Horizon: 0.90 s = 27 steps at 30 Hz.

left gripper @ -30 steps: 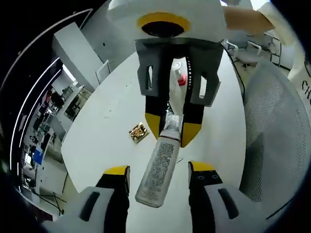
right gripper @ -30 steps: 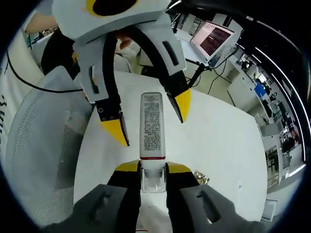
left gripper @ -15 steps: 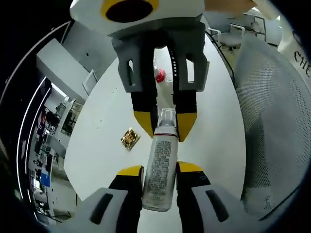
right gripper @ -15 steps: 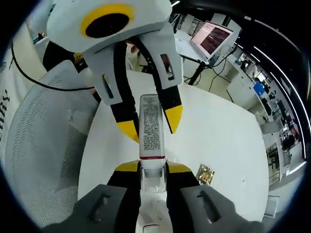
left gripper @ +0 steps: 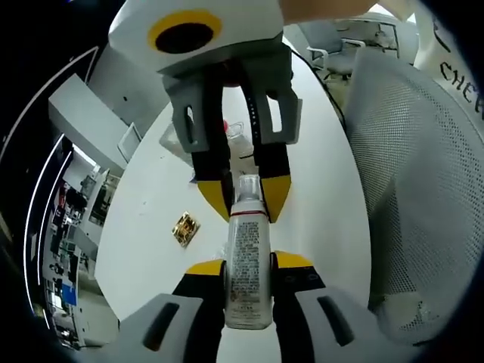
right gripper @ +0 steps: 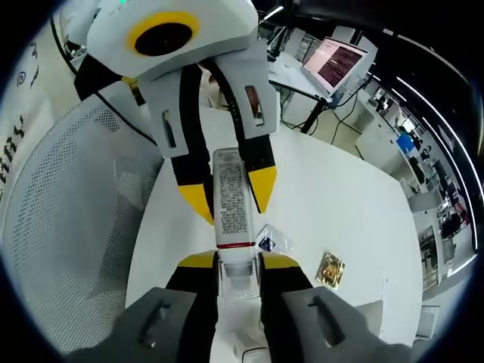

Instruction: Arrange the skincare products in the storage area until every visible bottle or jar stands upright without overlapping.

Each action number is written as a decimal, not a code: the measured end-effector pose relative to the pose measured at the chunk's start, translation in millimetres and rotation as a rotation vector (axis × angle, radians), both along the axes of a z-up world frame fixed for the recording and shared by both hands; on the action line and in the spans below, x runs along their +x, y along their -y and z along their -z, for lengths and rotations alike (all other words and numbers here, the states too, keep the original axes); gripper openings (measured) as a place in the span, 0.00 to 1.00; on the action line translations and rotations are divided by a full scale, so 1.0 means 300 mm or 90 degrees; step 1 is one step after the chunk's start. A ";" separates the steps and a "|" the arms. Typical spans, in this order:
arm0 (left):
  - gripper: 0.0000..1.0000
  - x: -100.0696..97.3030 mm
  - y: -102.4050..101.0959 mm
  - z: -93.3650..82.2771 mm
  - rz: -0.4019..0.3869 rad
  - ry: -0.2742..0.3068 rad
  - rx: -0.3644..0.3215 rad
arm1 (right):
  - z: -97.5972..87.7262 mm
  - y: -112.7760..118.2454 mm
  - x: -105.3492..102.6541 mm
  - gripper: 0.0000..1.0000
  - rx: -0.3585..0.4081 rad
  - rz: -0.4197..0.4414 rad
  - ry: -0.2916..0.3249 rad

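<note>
In the left gripper view, the left hand-held gripper (left gripper: 248, 266) at lower centre is clamped on the base end of a white bottle (left gripper: 246, 265). Beyond it, at frame centre, the right hand-held gripper (left gripper: 244, 195) is clamped on the bottle's clear cap. In the right gripper view, the bottle (right gripper: 231, 204) spans both hand-held grippers above the white bench (right gripper: 340, 204). A small gold packet (right gripper: 330, 268) lies at right on the bench; a laptop (right gripper: 342, 62) sits at upper right.

Fine print runs down the white spray bottle (left gripper: 247, 268) between the jaws, too small to read; a garment (left gripper: 454, 68) right of them shows "CHE".
</note>
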<state>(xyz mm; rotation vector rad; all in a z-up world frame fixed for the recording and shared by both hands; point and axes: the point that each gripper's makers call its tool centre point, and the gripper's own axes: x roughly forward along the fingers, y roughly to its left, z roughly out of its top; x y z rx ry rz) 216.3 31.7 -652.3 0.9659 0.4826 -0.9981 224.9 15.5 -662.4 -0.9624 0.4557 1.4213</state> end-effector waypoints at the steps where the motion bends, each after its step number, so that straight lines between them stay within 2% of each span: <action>1: 0.20 -0.004 0.002 0.003 0.003 -0.002 0.000 | 0.003 0.003 -0.004 0.20 0.007 -0.001 -0.002; 2: 0.20 -0.005 0.004 0.005 0.003 -0.003 -0.001 | 0.005 0.006 -0.006 0.20 0.013 0.000 -0.003; 3: 0.19 -0.019 -0.006 0.000 -0.022 -0.005 -0.002 | 0.007 0.010 -0.007 0.21 0.019 0.004 -0.005; 6: 0.19 -0.028 0.006 0.005 -0.012 -0.005 -0.003 | 0.018 0.020 -0.005 0.23 0.029 0.017 -0.008; 10: 0.19 -0.021 0.006 0.013 -0.011 -0.008 -0.018 | 0.042 0.054 -0.004 0.32 0.035 0.041 -0.002; 11: 0.19 -0.026 -0.011 0.010 -0.035 -0.007 -0.019 | 0.041 0.062 -0.002 0.33 0.041 0.051 -0.003; 13: 0.19 -0.028 -0.009 0.016 -0.033 -0.008 -0.025 | 0.027 0.076 0.001 0.32 0.072 0.082 -0.017; 16: 0.19 -0.022 -0.012 0.019 -0.049 -0.010 -0.043 | -0.025 0.106 0.013 0.32 0.128 0.144 -0.007; 18: 0.19 -0.018 -0.021 0.018 -0.073 -0.011 -0.066 | -0.044 0.117 0.003 0.32 0.150 0.163 -0.003; 19: 0.19 -0.026 -0.032 0.014 -0.106 -0.011 -0.080 | -0.056 0.123 -0.014 0.32 0.175 0.179 -0.011; 20: 0.19 -0.031 -0.030 0.013 -0.106 -0.013 -0.083 | -0.057 0.126 -0.018 0.31 0.181 0.186 -0.016; 21: 0.19 -0.028 -0.035 0.020 -0.115 -0.020 -0.093 | -0.057 0.146 -0.030 0.31 0.203 0.220 -0.030; 24: 0.19 -0.010 -0.048 0.030 -0.132 -0.021 -0.108 | -0.049 0.161 -0.058 0.30 0.228 0.251 -0.049; 27: 0.19 0.006 -0.022 0.016 -0.154 -0.027 -0.178 | -0.035 0.167 -0.077 0.30 0.285 0.310 -0.098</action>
